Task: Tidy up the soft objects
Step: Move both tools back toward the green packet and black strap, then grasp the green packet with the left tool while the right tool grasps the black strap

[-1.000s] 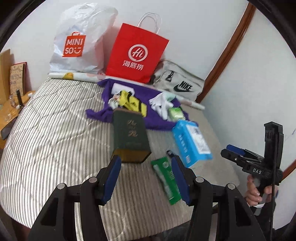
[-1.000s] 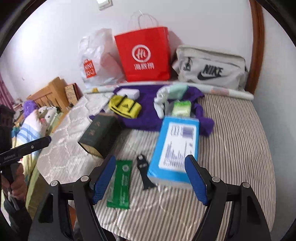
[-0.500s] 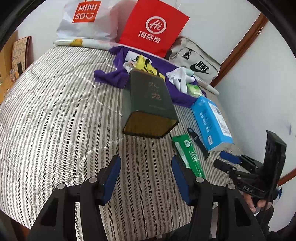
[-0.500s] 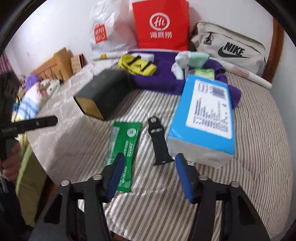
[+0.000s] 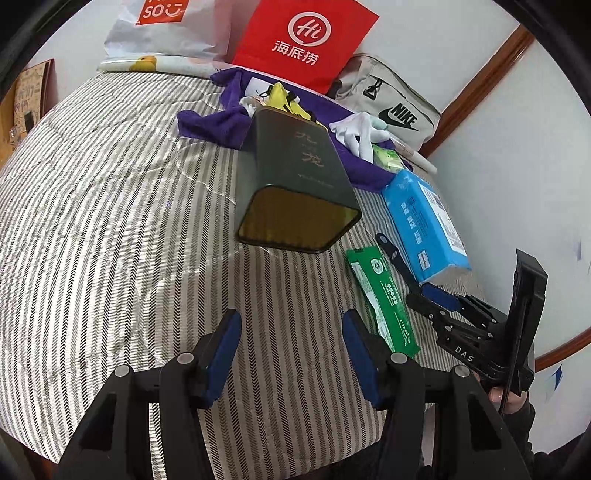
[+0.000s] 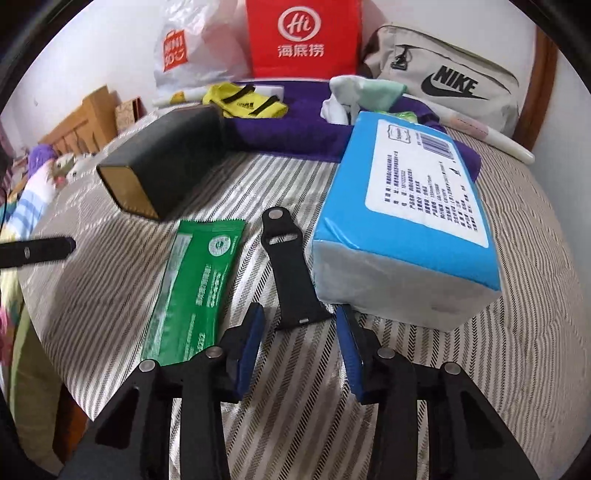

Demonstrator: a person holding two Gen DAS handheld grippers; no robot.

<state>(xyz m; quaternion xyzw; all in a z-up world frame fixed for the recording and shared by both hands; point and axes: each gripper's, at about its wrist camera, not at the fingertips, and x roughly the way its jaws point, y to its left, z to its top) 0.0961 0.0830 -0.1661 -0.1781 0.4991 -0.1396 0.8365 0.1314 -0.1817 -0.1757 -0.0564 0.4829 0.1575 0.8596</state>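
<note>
On the striped bed (image 5: pixel 92 221) lie a dark green box (image 5: pixel 295 177), a green packet (image 5: pixel 384 299), a black strap (image 6: pixel 290 269) and a blue tissue pack (image 6: pixel 406 221). Further back a purple cloth (image 5: pixel 218 125) carries a yellow-and-black fabric item (image 6: pixel 243 101) and white gloves (image 5: pixel 354 131). My left gripper (image 5: pixel 291 325) hovers open over bare quilt in front of the box, with nothing between its fingers. My right gripper (image 6: pixel 299 314) is low over the strap's near end. Its jaws are closing with that end between them, and the pads do not touch it.
Against the wall stand a red paper bag (image 5: pixel 306 40), a white Miniso bag (image 5: pixel 166 29) and a grey Nike bag (image 5: pixel 391 99). Wooden furniture (image 6: pixel 88 122) and plush toys (image 6: pixel 44 166) sit beyond the bed's left side. The bed's front edge is just below both grippers.
Both grippers have sunk toward the bed and tilted further down. The right gripper's jaws have narrowed and now flank the near end of the black strap.
</note>
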